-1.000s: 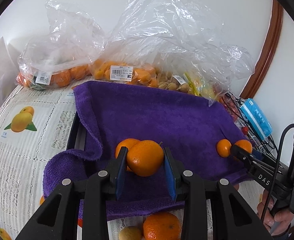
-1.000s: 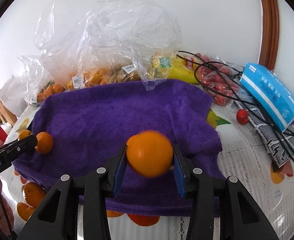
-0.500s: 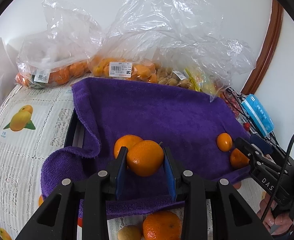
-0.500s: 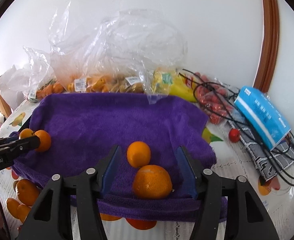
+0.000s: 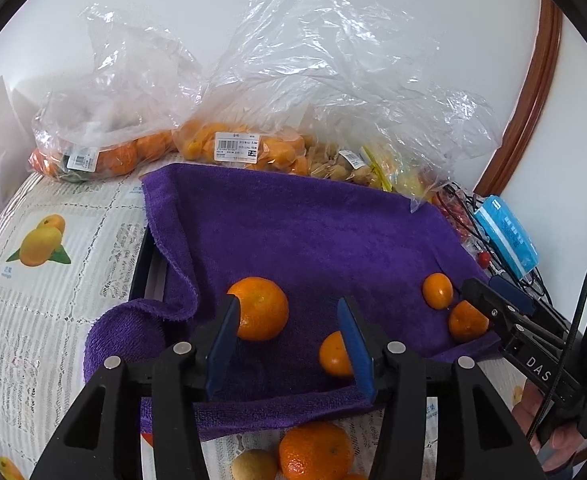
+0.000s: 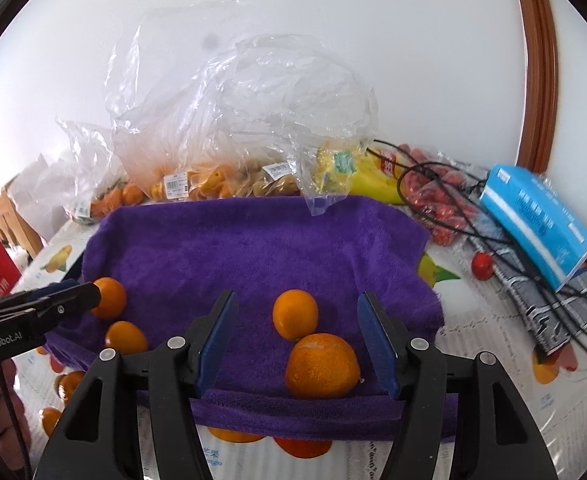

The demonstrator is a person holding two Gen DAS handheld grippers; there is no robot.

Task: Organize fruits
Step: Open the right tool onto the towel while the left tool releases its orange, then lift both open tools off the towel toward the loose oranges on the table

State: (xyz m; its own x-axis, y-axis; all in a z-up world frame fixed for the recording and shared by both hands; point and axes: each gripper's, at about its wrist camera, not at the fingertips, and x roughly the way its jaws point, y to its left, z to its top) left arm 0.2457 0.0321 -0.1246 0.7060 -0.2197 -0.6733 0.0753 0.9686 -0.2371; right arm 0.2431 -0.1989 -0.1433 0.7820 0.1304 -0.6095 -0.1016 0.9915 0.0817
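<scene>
As both hand-held tools are hanging over the rumpled purple terry towel (image 5: 313,240), four round orange mandarins are lying loose on its near edge. The left gripper (image 5: 289,340), its blue-padded jaws opening, is gripping nothing: the larger mandarin (image 5: 259,308) is sitting just beside its left pad, while a smaller mandarin (image 5: 333,354) is peeking out from behind the right pad. The right gripper (image 6: 295,340) is also easing its jaws apart, with a dimpled orange mandarin (image 6: 322,366) and a smaller smooth one (image 6: 295,314) lying free between them, touching each other. These fruits are likely light, slightly soft and prone to rolling, so a gentle squeeze across the widest middle is looking safest. More citrus is waiting in the crinkled clear plastic bags (image 5: 233,148) behind the towel.
</scene>
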